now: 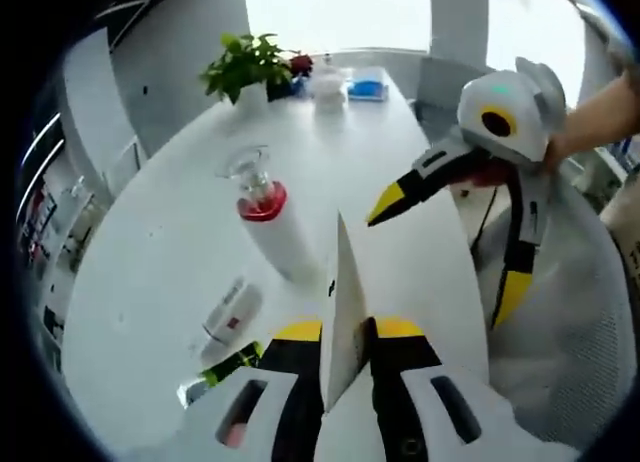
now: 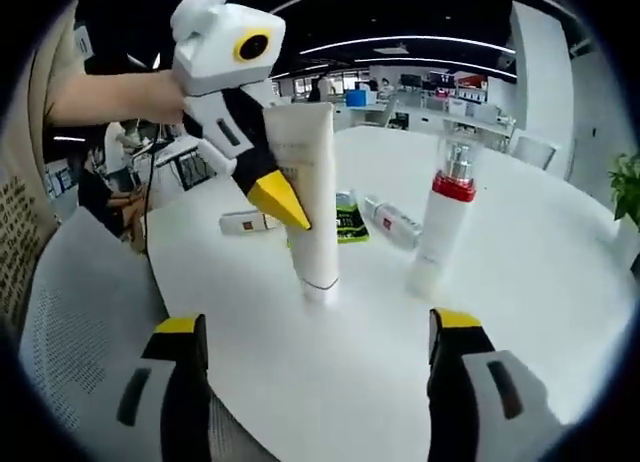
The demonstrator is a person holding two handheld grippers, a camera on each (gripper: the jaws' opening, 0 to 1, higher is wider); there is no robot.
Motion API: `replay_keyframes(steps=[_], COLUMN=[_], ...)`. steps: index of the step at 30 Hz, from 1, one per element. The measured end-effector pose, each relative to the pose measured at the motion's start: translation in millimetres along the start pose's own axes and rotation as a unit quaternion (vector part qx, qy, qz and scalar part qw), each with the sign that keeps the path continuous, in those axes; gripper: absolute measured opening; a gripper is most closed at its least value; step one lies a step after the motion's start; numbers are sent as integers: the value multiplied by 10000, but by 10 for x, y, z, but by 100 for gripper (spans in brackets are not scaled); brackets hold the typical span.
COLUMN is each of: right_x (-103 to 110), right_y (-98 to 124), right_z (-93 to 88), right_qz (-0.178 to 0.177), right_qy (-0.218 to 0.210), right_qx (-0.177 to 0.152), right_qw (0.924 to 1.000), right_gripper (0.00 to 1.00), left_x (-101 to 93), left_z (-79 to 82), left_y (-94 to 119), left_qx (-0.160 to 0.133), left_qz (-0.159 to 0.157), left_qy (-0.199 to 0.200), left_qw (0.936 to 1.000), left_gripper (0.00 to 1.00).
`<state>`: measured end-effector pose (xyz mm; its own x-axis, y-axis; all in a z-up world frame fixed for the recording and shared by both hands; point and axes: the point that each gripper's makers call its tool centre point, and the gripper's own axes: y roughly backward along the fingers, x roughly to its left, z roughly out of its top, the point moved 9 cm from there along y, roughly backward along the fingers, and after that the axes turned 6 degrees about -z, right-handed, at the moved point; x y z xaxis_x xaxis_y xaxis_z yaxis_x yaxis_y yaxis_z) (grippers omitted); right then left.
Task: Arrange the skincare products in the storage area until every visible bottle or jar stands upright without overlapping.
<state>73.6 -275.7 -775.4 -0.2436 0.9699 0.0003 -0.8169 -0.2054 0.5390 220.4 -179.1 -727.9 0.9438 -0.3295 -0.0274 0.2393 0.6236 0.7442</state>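
Two products stand upright on the white surface (image 1: 150,282) in the left gripper view: the red-collared pump bottle (image 1: 268,210), and the white tube (image 1: 342,312) clamped between the left hand-held gripper's (image 1: 347,334) jaws, seen edge-on with its long axis vertical. Beside the pump bottle lie a small white tube (image 1: 228,317) and a green-and-black tube (image 1: 228,367) — both flat, still to be raised. The right hand-held gripper (image 1: 385,204) enters beyond the pump bottle.

In the right gripper view, the white tube (image 2: 308,207) stands cap-down just beside the pump bottle (image 2: 443,222), apart from it, held by the left hand-held gripper (image 2: 282,199). Behind them lie three tubes — one white (image 2: 250,222), one green-and-black (image 2: 350,222), one white with red print (image 2: 392,222). The right hand-held gripper (image 2: 318,327) is open and holds nothing. By my reckoning, the task is under halfway.
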Motion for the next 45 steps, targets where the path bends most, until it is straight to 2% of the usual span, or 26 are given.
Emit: replay_keyframes(steps=[8,15,25,36,45], right_x=[-9,-63,-83,-110,-111], right_y=[19,31,17,10,3], right_z=[-18,-24,-55,-87,-108], right_qz=[-97,-225,-297,-392,-397], right_qy=[-44,-292,-317,-333,-343], right_qx=[-18,-144,-87,-85,-88], right_qw=[9999,9992,9990,9986,9986], right_gripper=[92,97,97,97,97], left_x=[209,383,596,742,763], left_z=[107,192,286,317,313], left_y=[-85,-145,-235,-305,-336], left_qx=[-87,-95,-150,-161,-118], left_qz=[16,-9,-11,-72,-87], left_qy=[-11,-66,-67,-142,-136], left_qw=[10000,9999,9999,9997,9998], left_gripper=[11,12,12,12,13])
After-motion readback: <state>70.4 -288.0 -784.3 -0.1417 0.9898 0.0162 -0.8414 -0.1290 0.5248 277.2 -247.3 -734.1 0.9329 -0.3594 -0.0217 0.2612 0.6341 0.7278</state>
